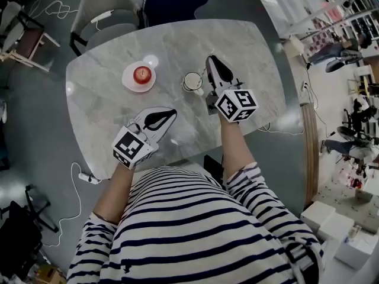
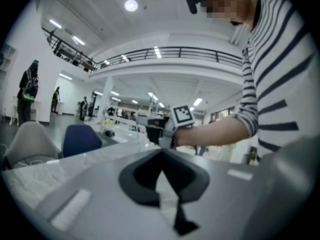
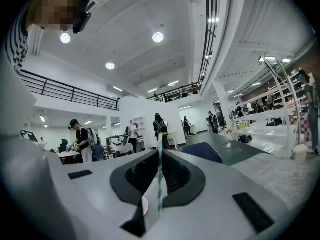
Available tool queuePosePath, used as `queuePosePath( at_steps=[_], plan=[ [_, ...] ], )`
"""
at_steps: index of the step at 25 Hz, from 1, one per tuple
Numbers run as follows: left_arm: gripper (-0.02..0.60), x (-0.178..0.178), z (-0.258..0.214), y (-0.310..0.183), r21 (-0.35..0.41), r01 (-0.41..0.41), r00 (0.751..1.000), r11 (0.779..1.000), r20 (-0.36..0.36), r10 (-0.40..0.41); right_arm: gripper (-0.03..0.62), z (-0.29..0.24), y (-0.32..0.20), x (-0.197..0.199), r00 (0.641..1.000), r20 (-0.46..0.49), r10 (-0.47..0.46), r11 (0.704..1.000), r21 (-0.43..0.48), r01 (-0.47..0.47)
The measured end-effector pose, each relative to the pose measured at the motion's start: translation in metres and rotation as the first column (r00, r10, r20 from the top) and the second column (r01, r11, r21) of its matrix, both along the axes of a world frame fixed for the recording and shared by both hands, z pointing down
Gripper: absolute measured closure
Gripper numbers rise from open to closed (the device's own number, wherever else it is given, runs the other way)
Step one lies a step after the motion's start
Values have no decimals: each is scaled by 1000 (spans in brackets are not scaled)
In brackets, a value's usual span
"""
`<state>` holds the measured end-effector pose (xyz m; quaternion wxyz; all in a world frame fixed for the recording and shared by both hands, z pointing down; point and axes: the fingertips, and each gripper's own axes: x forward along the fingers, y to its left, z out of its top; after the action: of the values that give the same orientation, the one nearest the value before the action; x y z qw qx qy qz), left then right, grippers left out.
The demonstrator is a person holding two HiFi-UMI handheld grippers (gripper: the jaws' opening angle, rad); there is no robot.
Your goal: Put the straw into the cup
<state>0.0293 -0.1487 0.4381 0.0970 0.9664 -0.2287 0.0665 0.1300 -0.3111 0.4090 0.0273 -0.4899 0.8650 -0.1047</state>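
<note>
The right gripper [image 3: 160, 152] pinches a thin, straight straw [image 3: 159, 184], striped green and white, just beside the pale round cup [image 1: 192, 81] near the middle of the tabletop [image 1: 254, 52]. To do this well, bring the straw's lower end over the open rim, hold it steep, lower it inside, then let go; a light cup may tip if nudged. The left gripper [image 1: 172, 112], pressed together on nothing, hangs by the near edge. The marble is glossy and veined; a white plate [image 1: 127, 80] bears a red fruit [image 1: 142, 74]
</note>
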Motion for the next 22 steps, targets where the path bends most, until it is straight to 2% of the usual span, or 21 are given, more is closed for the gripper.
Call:
queuePosePath(
  at_steps=[10, 22],
  plan=[
    [575, -3, 3, 0, -15, -7, 1000, 1000, 6, 7, 585, 30, -15, 8, 998, -7, 63, 998, -19, -63],
    [575, -8, 7, -4, -28, -8, 1000, 1000, 14, 9, 585, 57, -17, 4, 997, -21, 75, 996, -55, -76]
  ],
)
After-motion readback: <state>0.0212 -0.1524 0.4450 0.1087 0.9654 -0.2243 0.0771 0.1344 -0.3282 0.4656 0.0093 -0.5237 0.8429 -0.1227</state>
